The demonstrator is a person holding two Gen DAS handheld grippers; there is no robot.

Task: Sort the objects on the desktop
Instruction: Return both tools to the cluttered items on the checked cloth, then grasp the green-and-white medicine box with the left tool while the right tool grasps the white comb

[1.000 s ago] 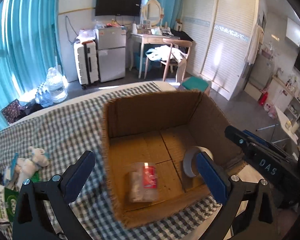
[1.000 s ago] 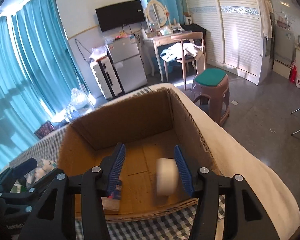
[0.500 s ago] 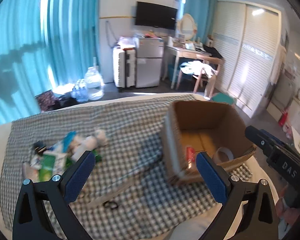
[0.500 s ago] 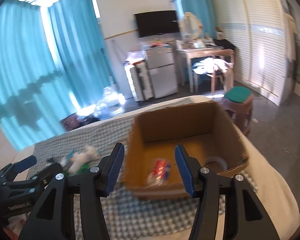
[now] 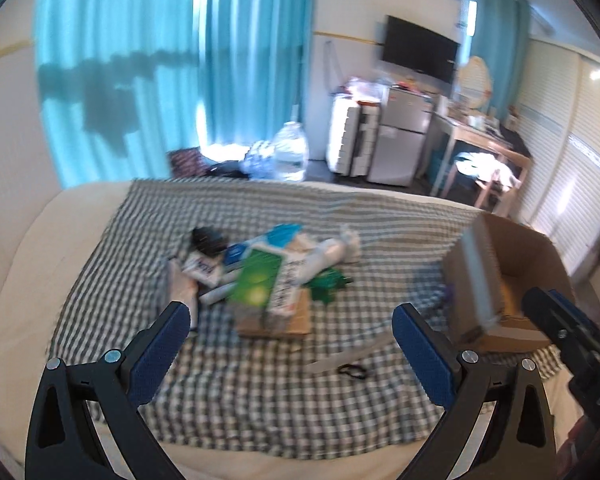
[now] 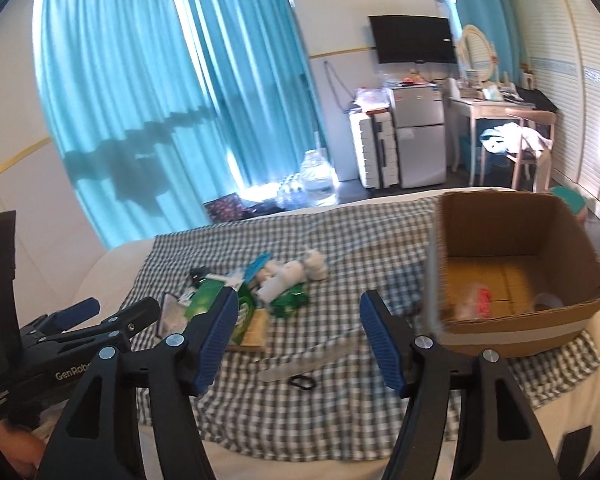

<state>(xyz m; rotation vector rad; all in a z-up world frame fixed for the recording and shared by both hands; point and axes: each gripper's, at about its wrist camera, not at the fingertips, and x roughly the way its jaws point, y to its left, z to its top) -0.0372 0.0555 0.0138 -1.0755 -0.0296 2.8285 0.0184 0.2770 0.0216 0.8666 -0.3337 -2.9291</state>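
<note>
A pile of small objects lies on the checked cloth (image 5: 260, 380): a green box (image 5: 260, 280), a white tube (image 5: 320, 260), a dark round thing (image 5: 206, 238) and packets. The pile also shows in the right wrist view (image 6: 260, 284). A cardboard box (image 6: 516, 272) stands at the right with a red-labelled cup (image 6: 476, 300) and a tape roll (image 6: 548, 300) inside; it also shows in the left wrist view (image 5: 500, 280). A white stick and a black clip (image 5: 352, 370) lie in front. My left gripper (image 5: 290, 348) and right gripper (image 6: 300, 340) are open and empty, held above the cloth.
The cloth covers a cream bed (image 5: 20, 280). Beyond it are teal curtains (image 6: 140, 100), a water jug (image 6: 320, 180), a small fridge (image 6: 420, 140), a desk and chair (image 6: 528, 144) and a green stool (image 6: 572, 200).
Both grippers have pulled back from over the cardboard box and swung left; the pile of objects has come into the middle of both views. The cup and tape roll stay in the box.
</note>
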